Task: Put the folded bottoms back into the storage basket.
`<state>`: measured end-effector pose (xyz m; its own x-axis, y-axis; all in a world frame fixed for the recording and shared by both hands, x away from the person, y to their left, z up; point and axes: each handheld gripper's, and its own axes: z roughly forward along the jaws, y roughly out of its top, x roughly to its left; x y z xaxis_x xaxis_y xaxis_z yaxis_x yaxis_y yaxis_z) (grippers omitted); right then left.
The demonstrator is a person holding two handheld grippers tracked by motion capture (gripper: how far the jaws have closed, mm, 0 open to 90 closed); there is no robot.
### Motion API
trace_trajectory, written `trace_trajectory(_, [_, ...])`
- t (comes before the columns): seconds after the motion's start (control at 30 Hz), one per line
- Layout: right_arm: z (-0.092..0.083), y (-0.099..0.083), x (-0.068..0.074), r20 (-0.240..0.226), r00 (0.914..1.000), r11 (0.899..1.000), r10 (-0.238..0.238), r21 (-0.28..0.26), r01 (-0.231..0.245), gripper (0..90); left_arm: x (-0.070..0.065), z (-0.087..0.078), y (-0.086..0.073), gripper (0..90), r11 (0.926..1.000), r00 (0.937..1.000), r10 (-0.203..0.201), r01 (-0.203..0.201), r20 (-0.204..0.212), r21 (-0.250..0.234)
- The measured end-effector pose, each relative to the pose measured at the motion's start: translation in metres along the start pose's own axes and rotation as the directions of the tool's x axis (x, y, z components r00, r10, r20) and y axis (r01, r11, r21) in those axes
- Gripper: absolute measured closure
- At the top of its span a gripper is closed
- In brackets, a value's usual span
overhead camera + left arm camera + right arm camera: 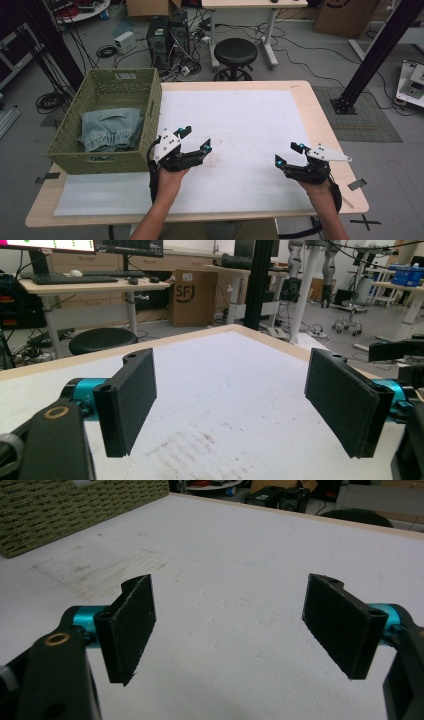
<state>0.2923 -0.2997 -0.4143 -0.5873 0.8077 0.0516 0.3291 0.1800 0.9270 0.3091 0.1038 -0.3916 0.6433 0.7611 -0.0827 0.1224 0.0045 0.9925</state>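
While both hands rest at the near edge of the table [300,95], each holds its tongs with the jaws spread wide and nothing between them. The left gripper [196,141] sits just right of the woven basket [107,160], its two black pads well apart; in the left gripper view [230,405] the pads frame bare white table cover [220,390] and touch nothing that can be seen. The right gripper [289,154] lies near the table's right edge, equally spread, and in the right gripper view [230,630] its pads hang over the same white cover with no object in the gap.

The nearest thing to either tool is the folded blue-grey cloth [111,129], which lies inside the basket at the left of the table, well apart from the right gripper and separated from the left one by the basket wall. The basket stands on the table's left part, its left side overhanging the edge.

The lower folds of the cloth are hidden behind the basket's near wall. Whether the grippers' undersides touch the cover cannot be told. In the right gripper view the basket [75,510] is cut off by the frame's top left corner. The person's forearms are cut off at the bottom of the high view.
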Motion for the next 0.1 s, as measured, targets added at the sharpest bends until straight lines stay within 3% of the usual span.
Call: trace_trajectory(0.1, [-0.0002,-0.0001,-0.0004,0.0,1.0,1.0,-0.001,0.0,0.001,21.8,-0.0006,0.0005,-0.001,20.8,1.0,1.0,-0.005,0.005,-0.001,-0.001])
